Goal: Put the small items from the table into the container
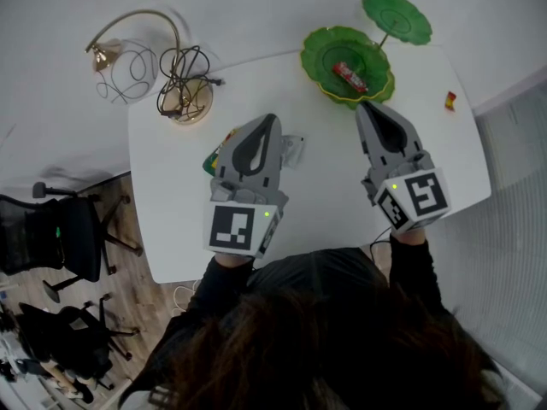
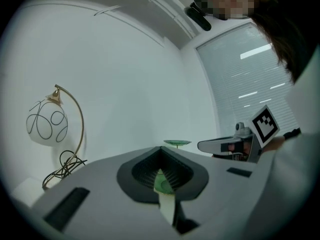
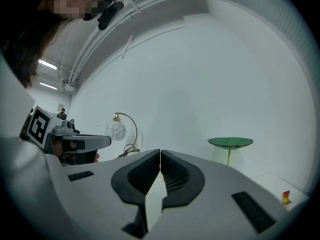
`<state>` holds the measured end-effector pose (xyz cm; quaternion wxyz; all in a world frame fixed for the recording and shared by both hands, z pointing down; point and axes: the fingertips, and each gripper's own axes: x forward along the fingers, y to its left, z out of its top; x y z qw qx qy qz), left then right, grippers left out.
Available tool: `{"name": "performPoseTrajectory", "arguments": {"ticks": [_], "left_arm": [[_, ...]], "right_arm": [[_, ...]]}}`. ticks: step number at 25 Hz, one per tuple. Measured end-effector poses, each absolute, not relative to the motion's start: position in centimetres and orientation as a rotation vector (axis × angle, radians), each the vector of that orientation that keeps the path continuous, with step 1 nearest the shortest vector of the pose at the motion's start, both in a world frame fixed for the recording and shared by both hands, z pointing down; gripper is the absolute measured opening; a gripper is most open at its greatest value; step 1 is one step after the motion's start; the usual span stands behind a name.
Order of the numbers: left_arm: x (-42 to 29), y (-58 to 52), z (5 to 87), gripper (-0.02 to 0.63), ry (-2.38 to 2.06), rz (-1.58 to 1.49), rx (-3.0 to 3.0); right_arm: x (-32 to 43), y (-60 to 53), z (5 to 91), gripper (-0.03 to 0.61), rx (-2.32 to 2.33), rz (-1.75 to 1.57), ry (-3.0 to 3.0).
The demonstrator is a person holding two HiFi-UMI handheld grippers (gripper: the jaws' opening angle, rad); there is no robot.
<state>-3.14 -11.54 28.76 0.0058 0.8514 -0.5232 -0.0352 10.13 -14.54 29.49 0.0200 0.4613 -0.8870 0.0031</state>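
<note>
A green leaf-shaped bowl (image 1: 318, 45) stands at the table's far right with a red wrapped item (image 1: 349, 76) in it. My right gripper (image 1: 363, 107) (image 3: 160, 151) is shut and empty, its tip just short of the bowl's near rim. My left gripper (image 1: 270, 120) (image 2: 161, 149) is shut over the table's middle, and a green patch shows through the slit behind its tips. A green and yellow item (image 1: 214, 159) lies half hidden under its left side. A clear packet (image 1: 296, 149) lies at its right. A small red and yellow item (image 1: 449, 101) (image 3: 286, 197) sits near the right edge.
A smaller green leaf dish on a stalk (image 1: 396, 15) (image 3: 230, 142) rises behind the bowl. A brass lamp with a glass globe (image 1: 128, 67) (image 2: 46, 124) and a coil of black cable (image 1: 184, 84) stand at the far left corner. Office chairs (image 1: 60, 237) are on the floor at left.
</note>
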Motion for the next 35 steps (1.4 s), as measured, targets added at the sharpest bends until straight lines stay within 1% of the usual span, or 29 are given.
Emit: {"name": "performPoseTrajectory", "arguments": {"ticks": [8,18,21,22,23,24,25,27,31,35], "left_arm": [[-3.8,-11.6,28.7,0.002,-1.66,-0.127,2.656],[-5.1,-11.6,29.1,0.002,-1.717,-0.067,2.637],[-5.5,-11.5,29.2,0.002,-1.734,-0.06,2.623],[-5.7,-11.5,29.3,0.002,-1.741,-0.056,2.619],[-6.0,-11.5,29.3,0.002,-1.748,-0.053,2.615],[-6.3,-11.5,29.4,0.002,-1.756,-0.051,2.611],[-6.6,-11.5,29.4,0.002,-1.763,-0.051,2.606],[-7.1,-11.5,29.5,0.002,-1.777,-0.051,2.594],[-7.9,-11.6,29.6,0.002,-1.792,-0.049,2.577],[-8.3,-11.7,29.7,0.002,-1.79,-0.057,2.574]], "right_arm": [[9.0,-14.5,30.1,0.028,1.374,0.024,-2.766],[3.3,-13.1,34.8,0.029,1.003,0.063,-2.8],[2.2,-13.2,36.6,0.041,0.952,0.082,-2.763],[1.7,-13.2,37.2,0.08,0.926,0.09,-2.757],[1.2,-13.2,37.8,0.168,0.896,0.098,-2.752],[0.7,-13.3,38.5,0.226,0.87,0.102,-2.745],[0.3,-13.3,39.2,0.254,0.85,0.099,-2.735],[-0.3,-13.4,40.7,0.277,0.817,0.098,-2.704],[-1.2,-13.5,44.5,0.302,0.771,0.107,-2.617],[-2.0,-13.2,48.4,0.352,0.717,0.135,-2.532]]}}
